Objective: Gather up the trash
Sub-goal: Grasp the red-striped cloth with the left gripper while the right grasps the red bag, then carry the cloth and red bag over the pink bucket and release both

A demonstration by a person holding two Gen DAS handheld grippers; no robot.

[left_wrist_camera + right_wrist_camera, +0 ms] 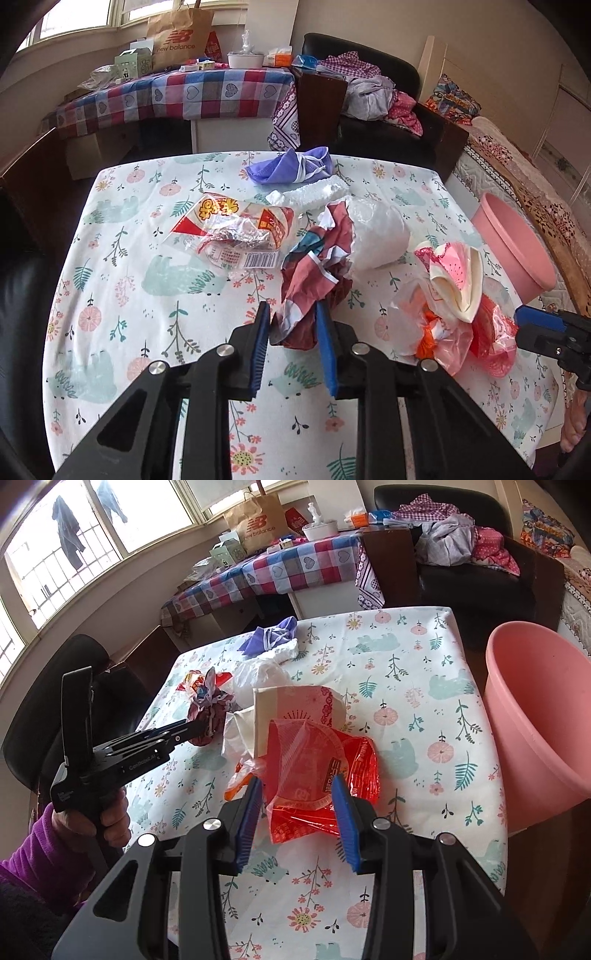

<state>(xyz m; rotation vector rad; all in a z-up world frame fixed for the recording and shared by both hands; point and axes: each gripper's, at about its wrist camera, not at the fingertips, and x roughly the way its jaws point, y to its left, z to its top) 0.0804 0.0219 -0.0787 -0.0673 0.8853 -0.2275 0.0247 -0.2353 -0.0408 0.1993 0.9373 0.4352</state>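
Trash lies on a floral-cloth table [110,295]. My left gripper [291,317] stands around the near end of a crumpled maroon wrapper [317,266], jaws partly open and close to its sides; it also shows in the right wrist view [195,725] at that wrapper [208,716]. My right gripper [297,794] is open around the near edge of a red plastic bag [317,771], which lies with a cream paper bag [295,709]. In the left wrist view this pile [454,295] lies right, with the right gripper [524,323] beside it.
A pink basin [535,716] stands off the table's right edge, also in the left wrist view [517,243]. A clear printed snack bag [236,232], white plastic [380,232] and a purple cloth bundle [288,166] lie further back. A checked table and a black sofa stand behind.
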